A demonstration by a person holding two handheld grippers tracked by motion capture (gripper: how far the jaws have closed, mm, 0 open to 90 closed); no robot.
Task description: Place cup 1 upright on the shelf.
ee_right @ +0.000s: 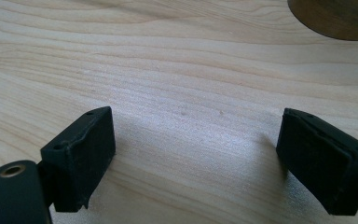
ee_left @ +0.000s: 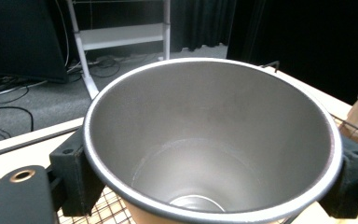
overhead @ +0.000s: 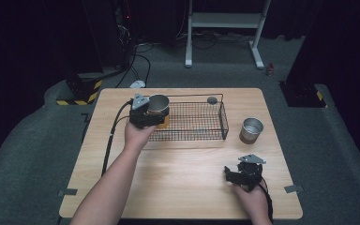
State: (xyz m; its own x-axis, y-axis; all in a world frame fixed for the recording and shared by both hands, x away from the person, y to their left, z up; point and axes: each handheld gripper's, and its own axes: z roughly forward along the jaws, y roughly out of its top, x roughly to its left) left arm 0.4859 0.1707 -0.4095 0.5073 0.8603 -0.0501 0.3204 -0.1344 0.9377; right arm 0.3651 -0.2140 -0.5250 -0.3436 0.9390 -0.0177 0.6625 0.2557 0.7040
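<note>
The left gripper (overhead: 151, 114) gripped a metal cup (overhead: 158, 105), apparently above the wire basket's (overhead: 201, 123) left end. The right gripper (overhead: 241, 174) rested open on the counter (overhead: 187, 183).

Two black grippers: left gripper (overhead: 151, 114), right gripper (overhead: 243, 174). Each topped by a grey three-cornered plate, trailing a black cable toward 6 o'clock. Blocky black pads (ee_right: 81, 156) with small screw holes; a brass-ringed hole at 7 o'clock in both gripper views. Bare forearms, no sleeves.
</note>
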